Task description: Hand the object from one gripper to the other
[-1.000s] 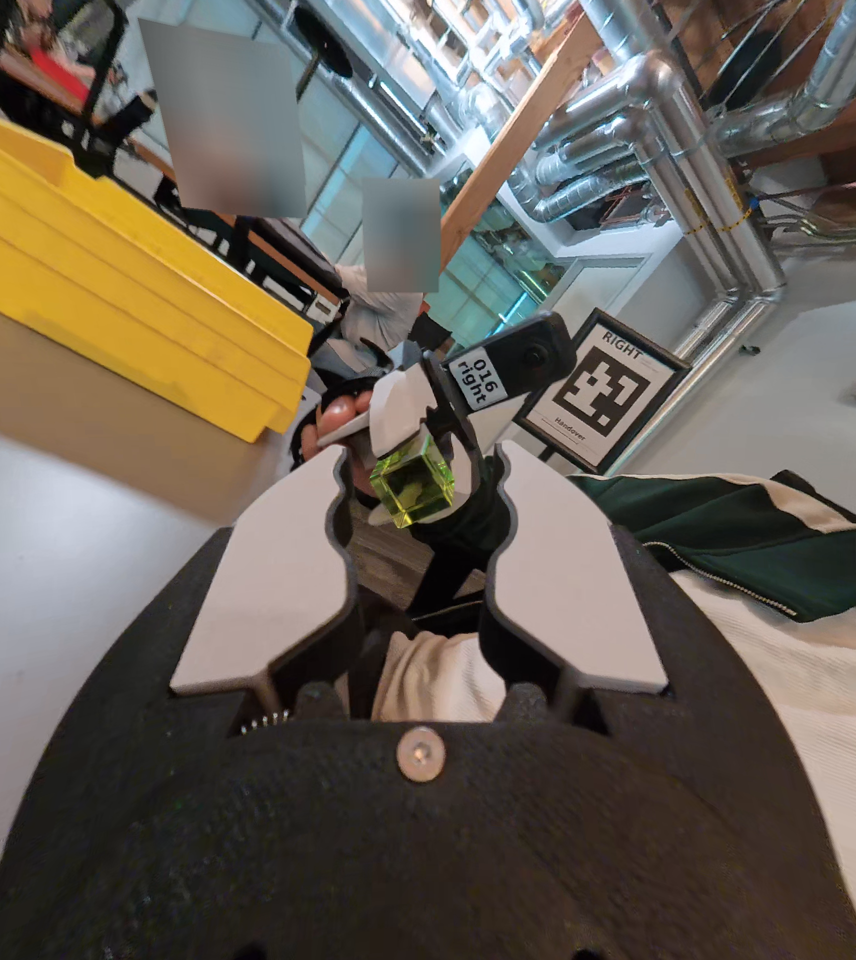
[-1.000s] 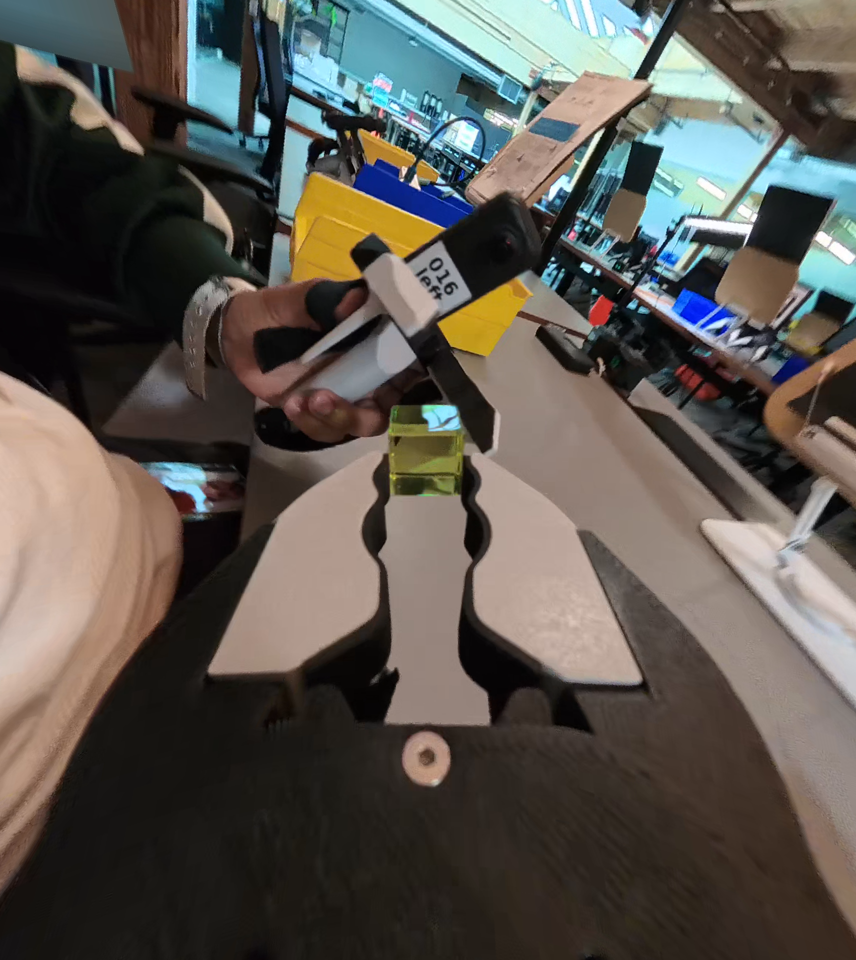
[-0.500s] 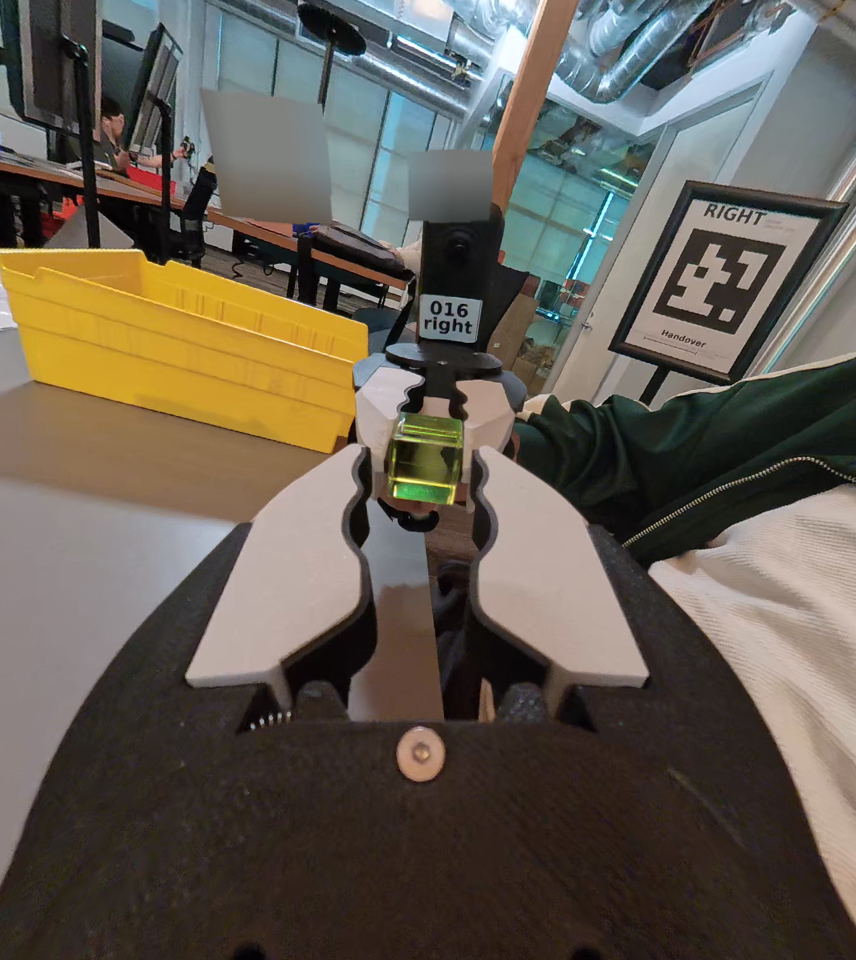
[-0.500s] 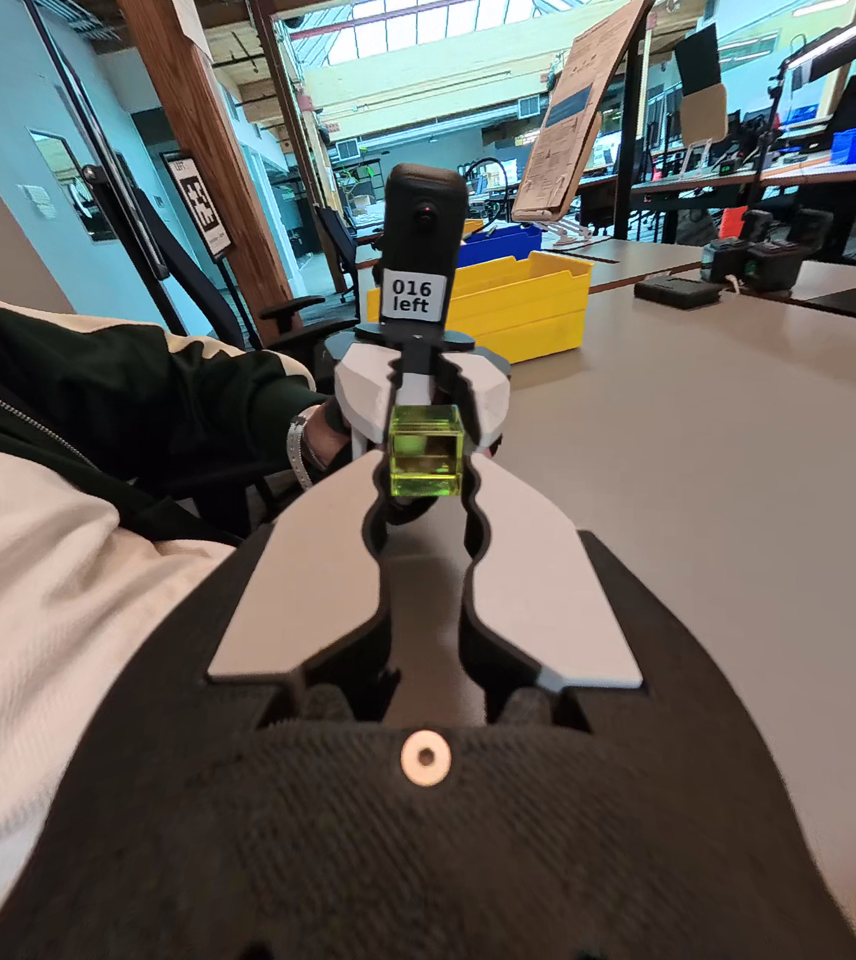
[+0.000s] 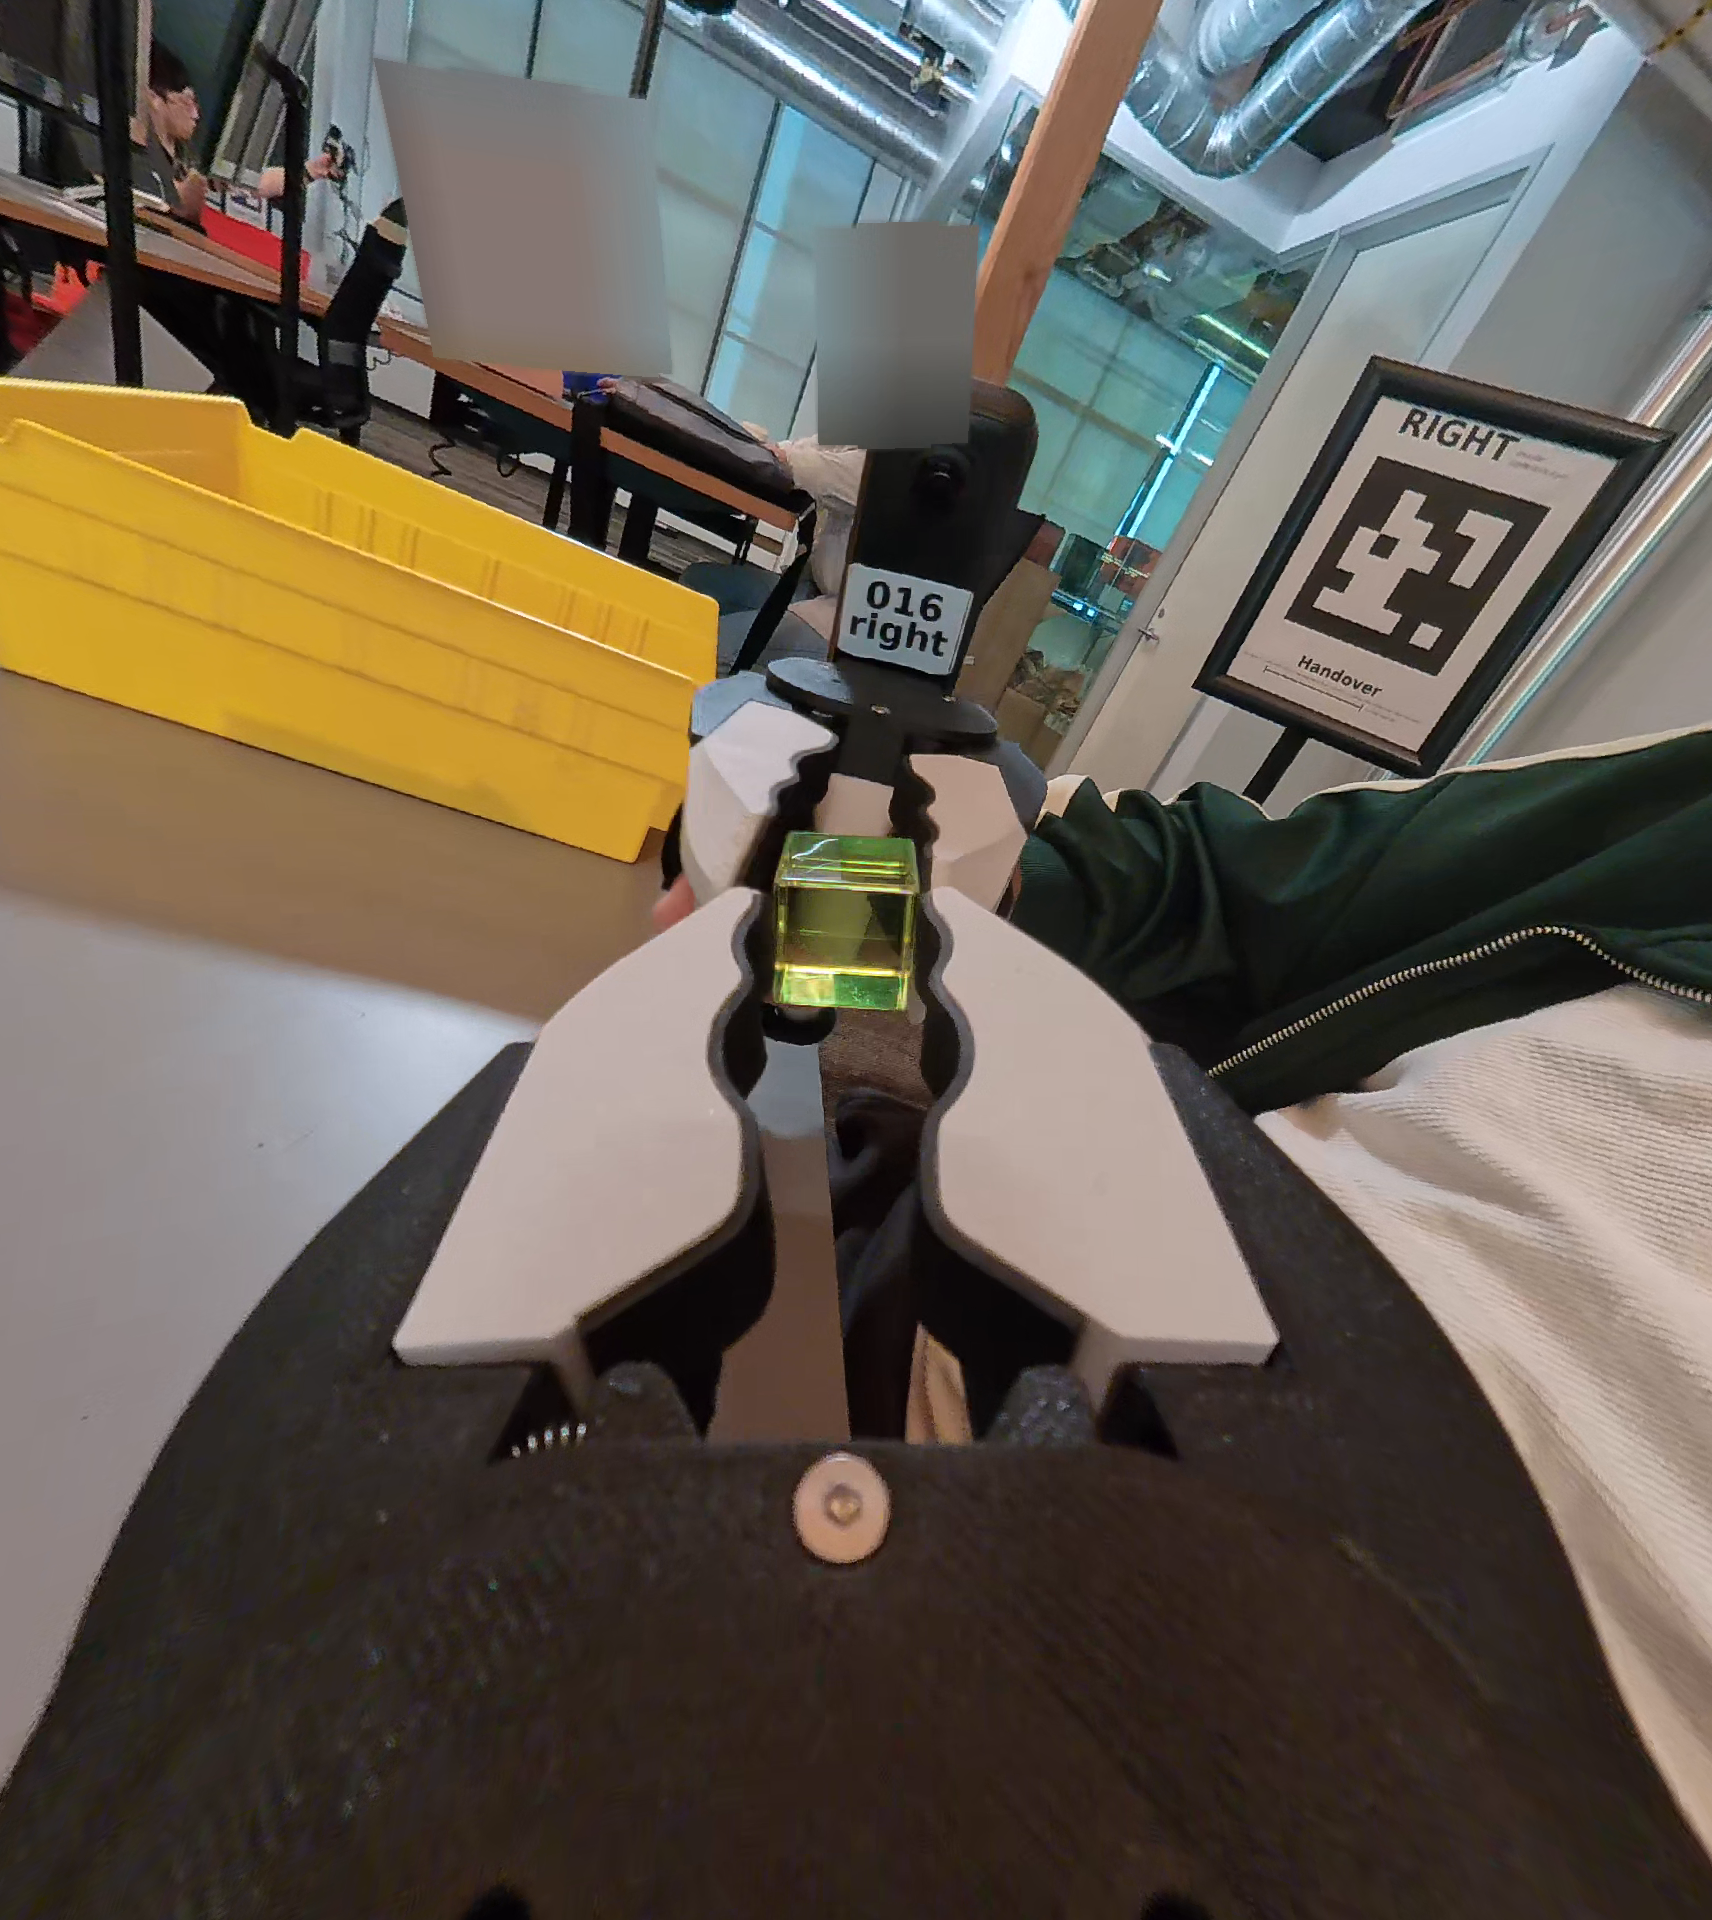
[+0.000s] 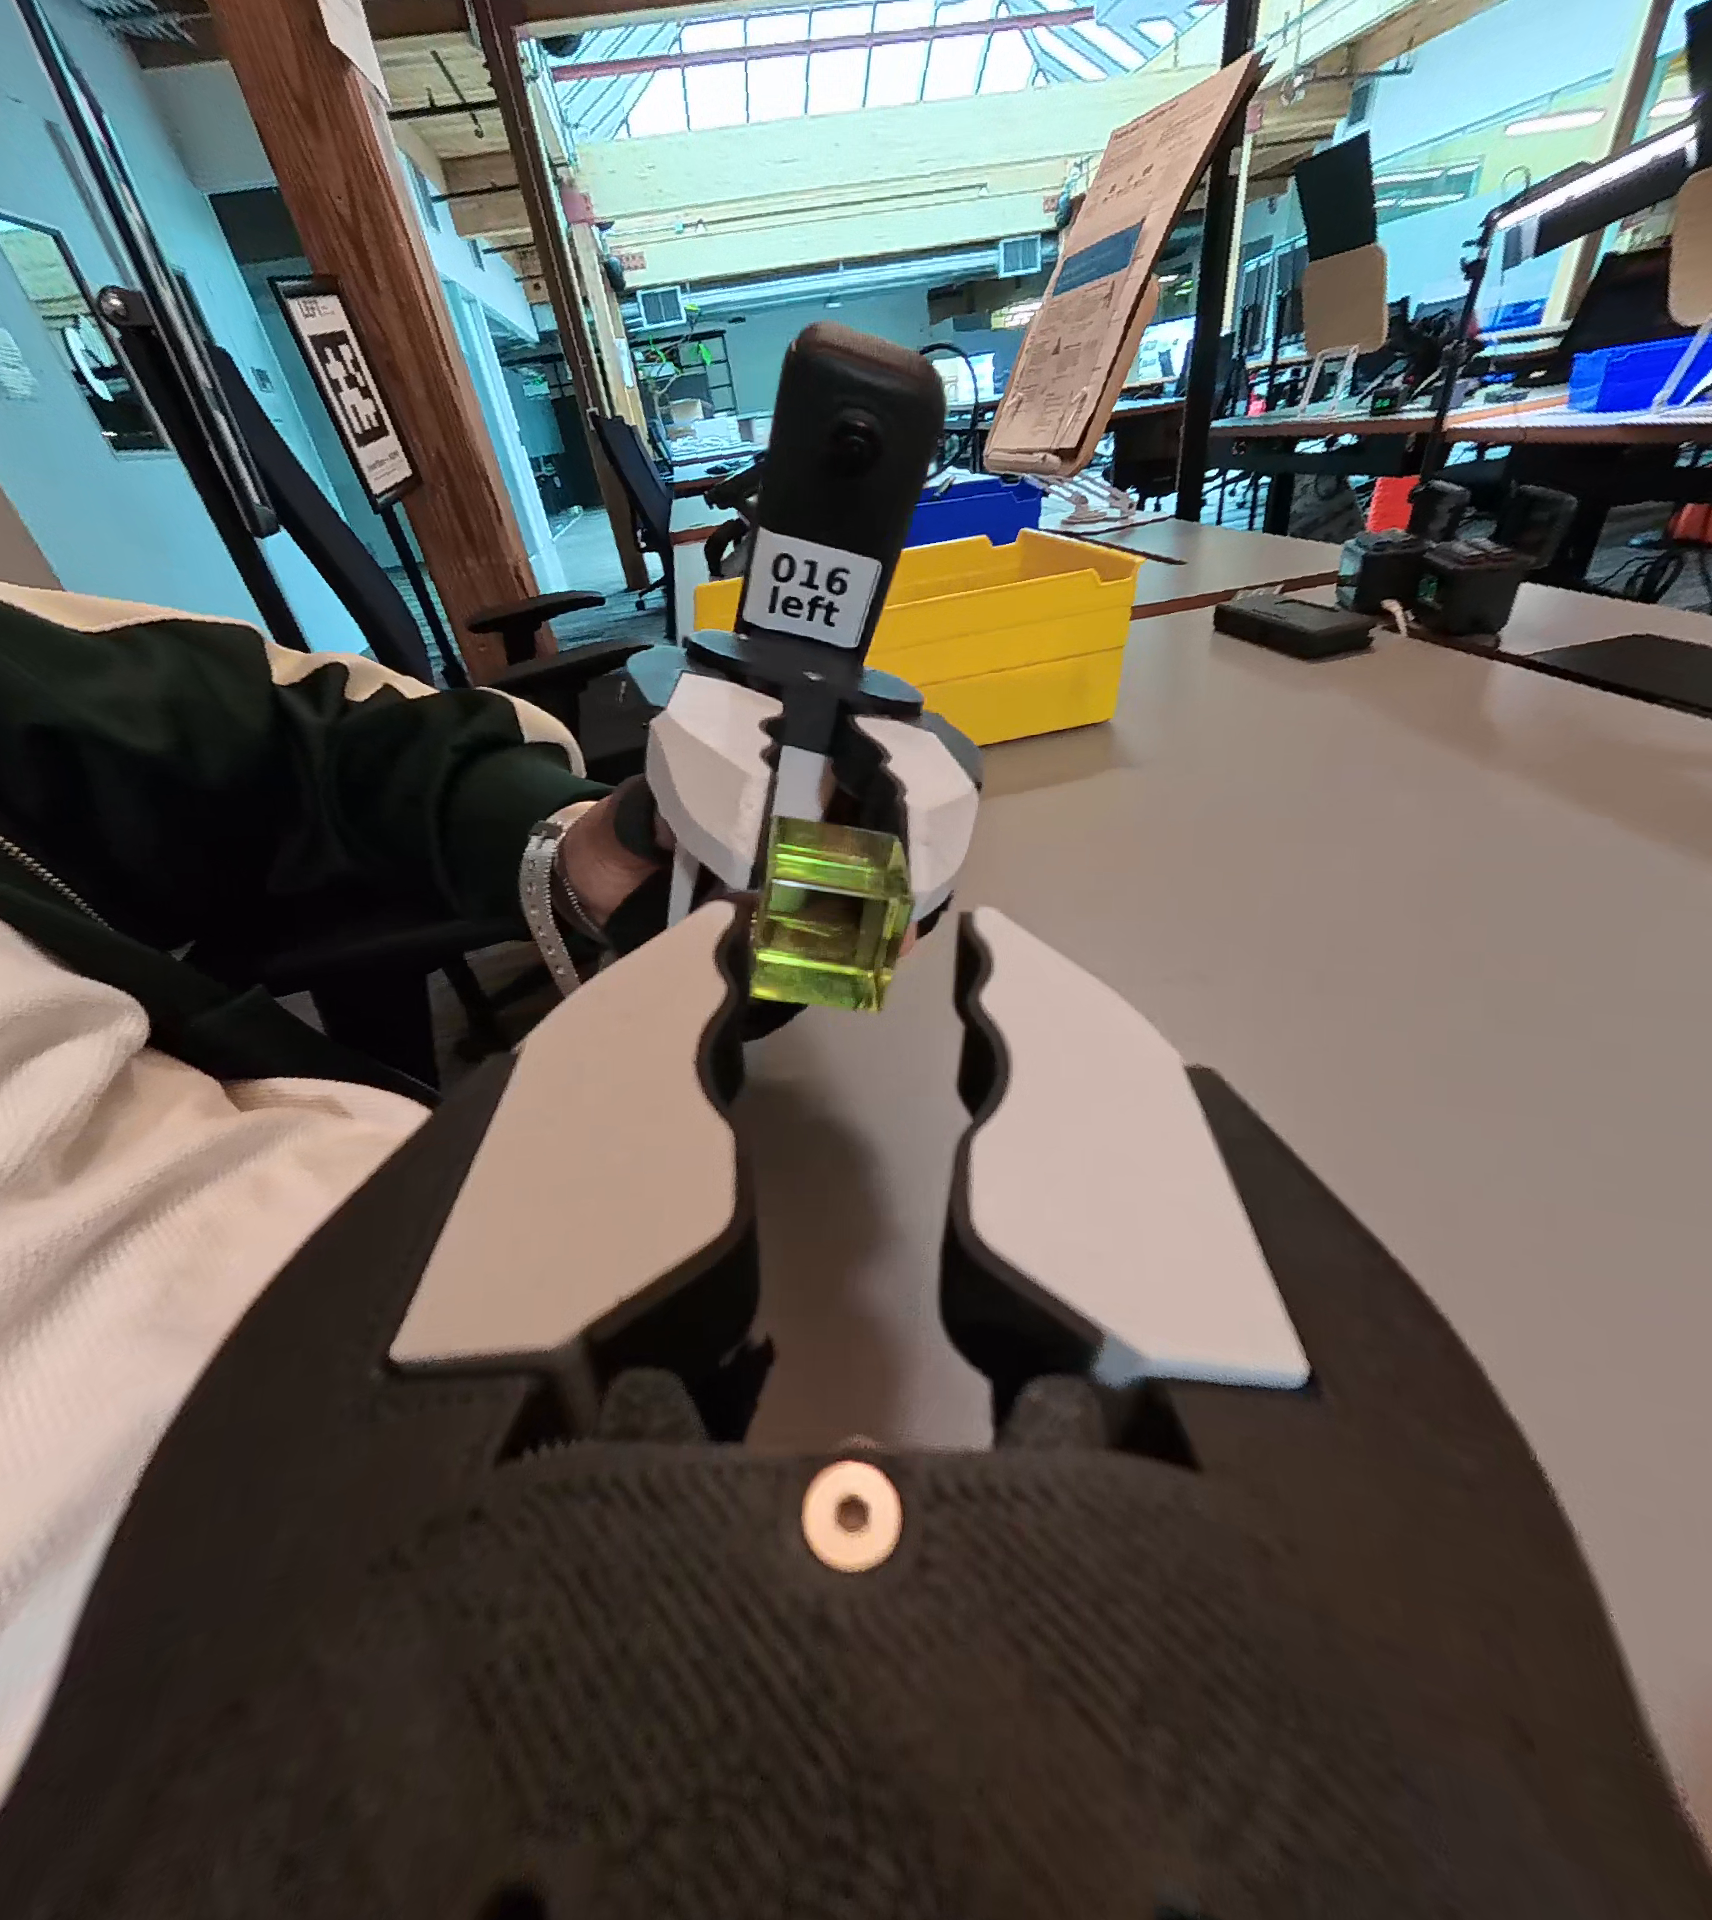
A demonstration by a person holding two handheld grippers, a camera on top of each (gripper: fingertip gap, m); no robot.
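A clear yellow-green cube (image 5: 844,920) sits between the fingertips of my left gripper (image 5: 844,935), which is shut on it above the table's near edge. My right gripper (image 6: 847,925) faces it tip to tip and is open, its fingers standing apart on either side of the cube (image 6: 826,914) without clamping it. In the right wrist view the left gripper (image 6: 821,831) holds the cube at its tips. In the left wrist view the right gripper (image 5: 862,800) shows just behind the cube with its fingers spread.
A grey table (image 5: 156,1039) lies under both grippers. A yellow bin (image 5: 312,582) stands on it, also seen in the right wrist view (image 6: 997,634). Black devices (image 6: 1288,629) sit farther back. A framed marker sign (image 5: 1413,561) stands behind. The person's green sleeves (image 5: 1454,914) flank the grippers. Only a small space, under 4 cm, lies between the two pairs of fingers.
The two grippers have lined up tip to tip. My left gripper has closed on the cube. My right gripper, which held the cube, has opened.
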